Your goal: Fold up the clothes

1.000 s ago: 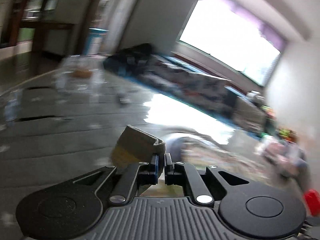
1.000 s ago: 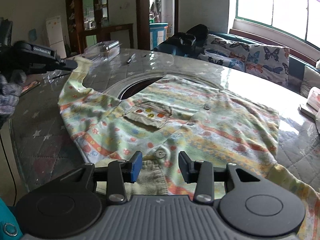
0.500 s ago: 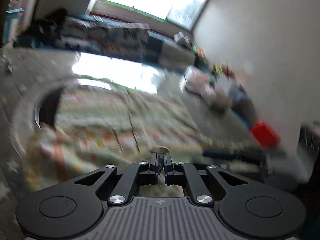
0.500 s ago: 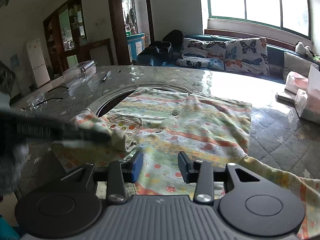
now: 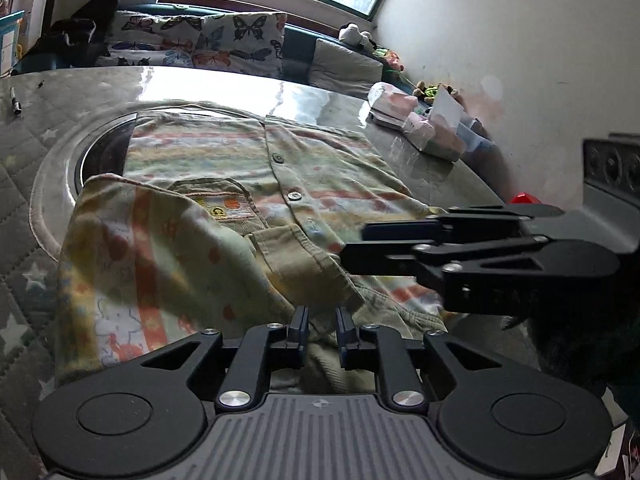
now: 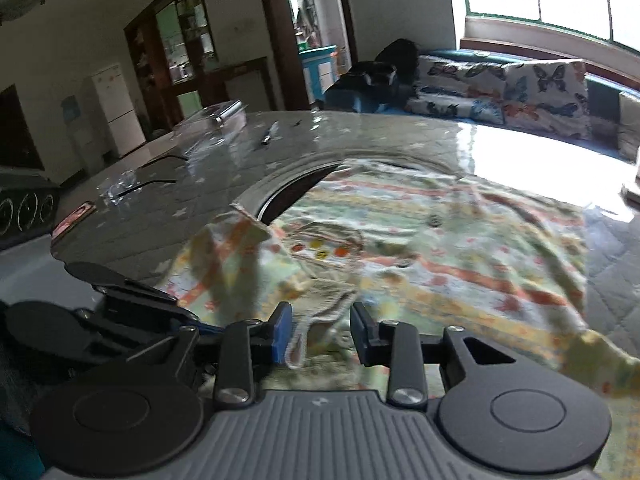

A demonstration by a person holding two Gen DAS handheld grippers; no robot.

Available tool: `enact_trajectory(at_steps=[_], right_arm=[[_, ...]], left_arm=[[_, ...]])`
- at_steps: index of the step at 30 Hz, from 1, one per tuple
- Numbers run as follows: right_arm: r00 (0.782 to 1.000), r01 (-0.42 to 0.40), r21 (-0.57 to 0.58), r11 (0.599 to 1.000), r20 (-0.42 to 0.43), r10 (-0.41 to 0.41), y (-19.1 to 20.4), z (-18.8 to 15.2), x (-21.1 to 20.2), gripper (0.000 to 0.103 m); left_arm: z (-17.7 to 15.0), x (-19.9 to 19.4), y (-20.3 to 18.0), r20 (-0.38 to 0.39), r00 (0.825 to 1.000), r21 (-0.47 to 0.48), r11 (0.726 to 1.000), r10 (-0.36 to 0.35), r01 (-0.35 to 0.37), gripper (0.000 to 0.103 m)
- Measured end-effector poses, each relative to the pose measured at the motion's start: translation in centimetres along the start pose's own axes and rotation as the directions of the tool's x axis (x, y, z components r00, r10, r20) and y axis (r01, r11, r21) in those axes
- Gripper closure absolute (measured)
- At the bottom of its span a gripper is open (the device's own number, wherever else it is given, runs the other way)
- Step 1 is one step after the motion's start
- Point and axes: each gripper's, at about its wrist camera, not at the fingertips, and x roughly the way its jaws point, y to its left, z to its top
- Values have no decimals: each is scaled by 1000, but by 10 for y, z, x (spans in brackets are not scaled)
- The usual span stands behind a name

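Observation:
A child's patterned button shirt with a chest pocket lies spread on the grey quilted table. Its left sleeve is folded over onto the shirt's front, the ribbed cuff lying near the buttons. My left gripper hangs just over the cuff with its jaws slightly apart and nothing between them. My right gripper is open over the shirt's near edge; it also shows in the left wrist view, coming in from the right. The shirt shows in the right wrist view too.
Soft packets lie on the table's far right. A pen and a clear plastic box lie at the far left side. A butterfly-print sofa stands behind the table. A round recess sits under the shirt.
My left gripper carried the sleeve cuff over onto the shirt's front and opened, letting it go. My right gripper moved closer to the shirt's near edge.

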Motion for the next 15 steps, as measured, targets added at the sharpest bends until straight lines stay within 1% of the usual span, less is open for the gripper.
enact_trajectory(at_steps=[2,4,5,6,8,11,12,15], right_arm=[[1000,-14,-9,1000,-26,13,5,0,6,71],[998,-16,-12,1000,-56,16,7,-3,15,72],[997,-18,-4,1000,-71,18,7,-4,18,73],[996,-20,5,1000,-81,21,6,-5,21,77],[995,-34,32,999,-95,37,3,-8,26,82],[995,-42,54,998,-85,46,4,-7,27,97],[996,-33,45,998,-76,36,5,-6,25,98],[1000,2,-5,1000,-11,-2,11,2,9,98]], left_arm=[[-2,-5,1,9,1000,4,1000,0,0,82],[-3,-12,6,20,1000,-4,1000,17,-17,78],[-3,-15,9,26,999,-8,1000,25,-25,77],[-4,-19,11,31,999,-12,999,34,-33,76],[-5,-25,16,42,998,-20,999,51,-50,72],[-7,-35,23,59,995,-33,997,76,-74,68],[-7,-38,26,64,994,-37,996,85,-83,68],[-5,-48,35,90,988,-63,991,122,-117,66]])
